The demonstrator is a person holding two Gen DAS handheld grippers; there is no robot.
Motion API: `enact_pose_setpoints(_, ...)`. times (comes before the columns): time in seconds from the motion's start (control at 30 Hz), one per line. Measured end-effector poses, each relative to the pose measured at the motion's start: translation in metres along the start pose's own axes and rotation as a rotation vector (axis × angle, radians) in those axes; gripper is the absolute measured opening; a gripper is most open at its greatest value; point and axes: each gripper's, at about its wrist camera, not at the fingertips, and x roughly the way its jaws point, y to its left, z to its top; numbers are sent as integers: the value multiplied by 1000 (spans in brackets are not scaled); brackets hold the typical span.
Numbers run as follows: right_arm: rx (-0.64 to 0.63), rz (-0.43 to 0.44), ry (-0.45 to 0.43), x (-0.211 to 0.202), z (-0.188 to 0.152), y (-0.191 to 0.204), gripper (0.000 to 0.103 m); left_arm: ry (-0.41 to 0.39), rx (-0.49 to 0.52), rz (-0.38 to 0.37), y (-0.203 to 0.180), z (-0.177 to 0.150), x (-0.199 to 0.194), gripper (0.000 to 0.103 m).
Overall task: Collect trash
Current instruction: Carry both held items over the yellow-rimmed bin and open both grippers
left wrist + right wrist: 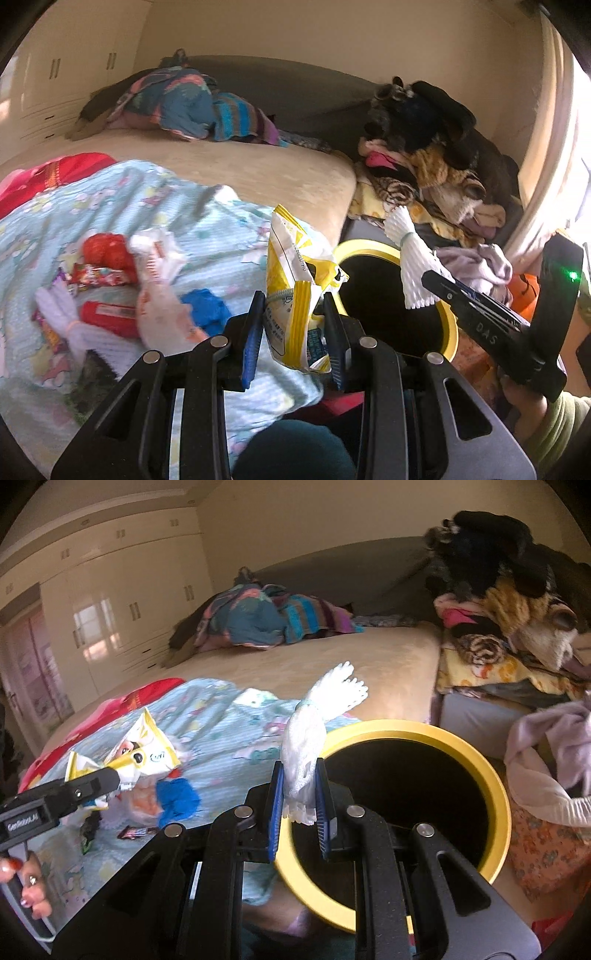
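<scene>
Trash is split: the left gripper (pixel 293 325) is clamped on a crumpled yellow-and-white snack wrapper (pixel 295 280) just beside the round yellow-rimmed bin (pixel 495 775), and the right gripper (pixel 301 801) is clamped on a white foam fruit net (pixel 304 753) at the bin's near rim. Neither piece looks dropped in yet. Red wrappers (pixel 107 254), a blue scrap (pixel 207 310) and white packets (pixel 159 258) remain on the light-blue patterned blanket (pixel 110 192), so the job looks well short of done.
</scene>
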Motion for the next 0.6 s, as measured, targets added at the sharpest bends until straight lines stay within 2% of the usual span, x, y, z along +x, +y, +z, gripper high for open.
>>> enact_pose_setpoints(0.47,96,-101,50,-3,-12,-57,12,84,114,-85,-70,8,65,30)
enact_pose_setpoints(0.57,127,-121,70,-2,-17,-68,16,100,124,-108,-80,11,81,32)
enact_pose_setpoints(0.6,139,-131,78,-1,-18,-71,25,108,124,-119,-84,13,88,32)
